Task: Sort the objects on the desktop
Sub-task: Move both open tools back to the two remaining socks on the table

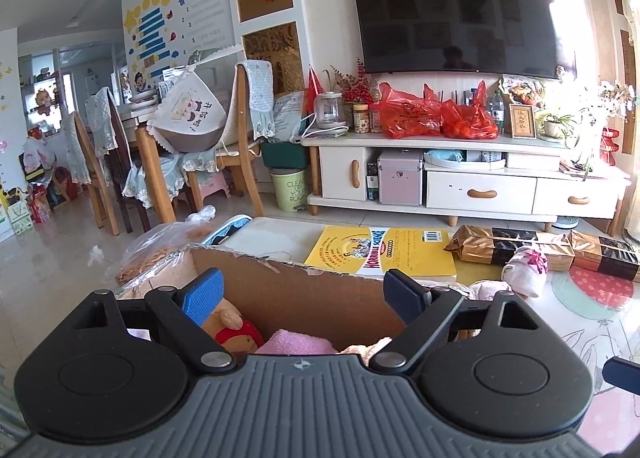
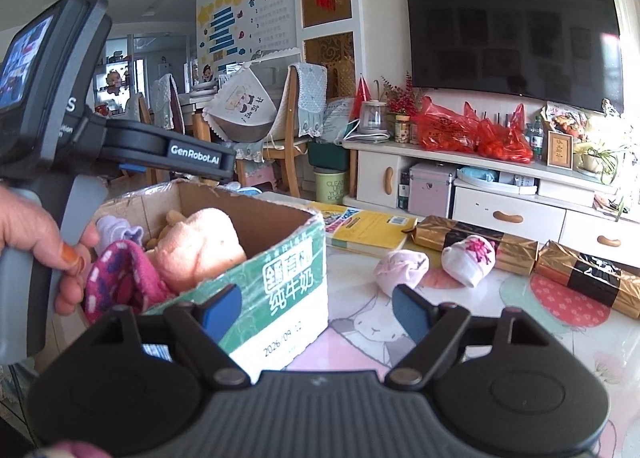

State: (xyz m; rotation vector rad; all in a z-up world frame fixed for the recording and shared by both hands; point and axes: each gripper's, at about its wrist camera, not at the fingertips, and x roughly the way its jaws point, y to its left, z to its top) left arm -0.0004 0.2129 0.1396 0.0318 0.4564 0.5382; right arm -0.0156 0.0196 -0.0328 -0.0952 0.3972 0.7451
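A green and white cardboard milk box (image 2: 280, 278) stands on the table, filled with soft toys and cloths: a peach plush (image 2: 196, 246), a magenta patterned cloth (image 2: 120, 278) and a lilac sock (image 2: 116, 232). My left gripper (image 1: 302, 292) is open and empty above the box's brown inner wall (image 1: 304, 298); a plush with a red collar (image 1: 236, 332) and a pink towel (image 1: 296, 344) lie below. My right gripper (image 2: 316, 308) is open and empty at the box's front right corner. A pink sock ball (image 2: 402, 270) and a white flowered sock ball (image 2: 470, 260) lie on the table.
A yellow book (image 1: 384, 252) lies past the box. Gold and black wrapped packs (image 2: 476, 242) (image 2: 592, 278) lie at the right. A clear plastic bag (image 1: 160, 246) sits left of the box. The left gripper's handle and a hand (image 2: 44, 234) are at the box's left.
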